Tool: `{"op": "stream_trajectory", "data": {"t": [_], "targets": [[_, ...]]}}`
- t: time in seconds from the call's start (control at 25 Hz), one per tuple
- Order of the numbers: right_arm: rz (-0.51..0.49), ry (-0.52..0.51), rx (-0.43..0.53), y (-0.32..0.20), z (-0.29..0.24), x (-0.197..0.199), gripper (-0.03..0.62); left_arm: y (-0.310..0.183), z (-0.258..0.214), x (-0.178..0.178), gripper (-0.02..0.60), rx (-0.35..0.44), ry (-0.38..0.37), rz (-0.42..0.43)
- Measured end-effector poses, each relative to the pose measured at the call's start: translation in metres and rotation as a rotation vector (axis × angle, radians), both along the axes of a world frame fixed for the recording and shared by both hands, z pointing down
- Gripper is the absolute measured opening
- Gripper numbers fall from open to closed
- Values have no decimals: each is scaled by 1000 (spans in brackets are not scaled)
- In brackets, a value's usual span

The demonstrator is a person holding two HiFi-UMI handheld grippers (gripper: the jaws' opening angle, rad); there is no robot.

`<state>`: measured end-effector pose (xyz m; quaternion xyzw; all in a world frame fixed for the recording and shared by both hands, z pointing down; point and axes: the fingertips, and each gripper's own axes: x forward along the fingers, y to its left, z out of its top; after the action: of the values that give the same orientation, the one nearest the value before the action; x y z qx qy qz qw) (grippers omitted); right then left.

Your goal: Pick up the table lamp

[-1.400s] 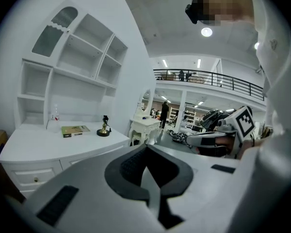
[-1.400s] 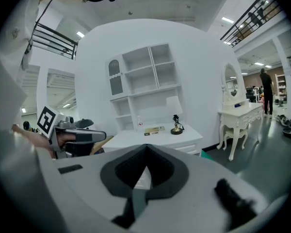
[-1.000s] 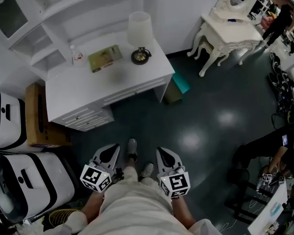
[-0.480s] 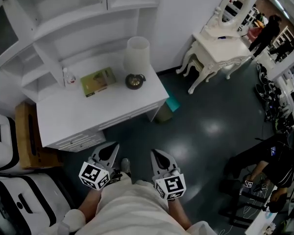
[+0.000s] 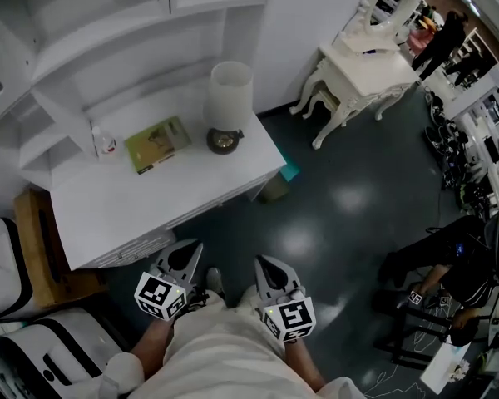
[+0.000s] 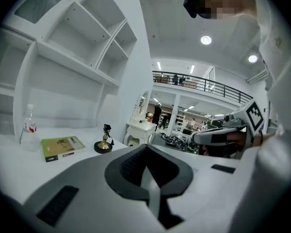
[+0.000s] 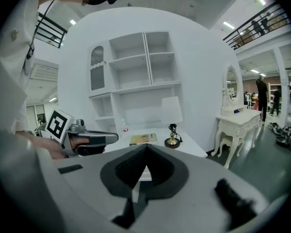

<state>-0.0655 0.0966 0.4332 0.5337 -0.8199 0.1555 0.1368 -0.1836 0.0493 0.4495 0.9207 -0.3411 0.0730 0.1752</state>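
Both shut, L claw point(image 5: 190, 254), R claw point(image 5: 266, 266), waist-high

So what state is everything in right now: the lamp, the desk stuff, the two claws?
Table lamp: upright on the desk, untouched.
Book: closed, lying flat.
Bottle: standing upright.
Left claw: shut, empty.
Right claw: shut, empty.
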Motion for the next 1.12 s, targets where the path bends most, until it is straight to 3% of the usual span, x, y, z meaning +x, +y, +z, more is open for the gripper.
{"op": "stream_trajectory", "data": {"t": [0.36, 0.76, 1.12], "targets": [[50, -9, -36, -28, 15, 17, 11, -32, 13, 20, 8, -29, -5, 35], [6, -32, -1, -93, 8, 45, 11, -79, 8, 47, 8, -28, -34, -18], [-66, -51, 26, -163, -4, 95, 11, -135, -8, 94, 8, -5, -45, -105]]}}
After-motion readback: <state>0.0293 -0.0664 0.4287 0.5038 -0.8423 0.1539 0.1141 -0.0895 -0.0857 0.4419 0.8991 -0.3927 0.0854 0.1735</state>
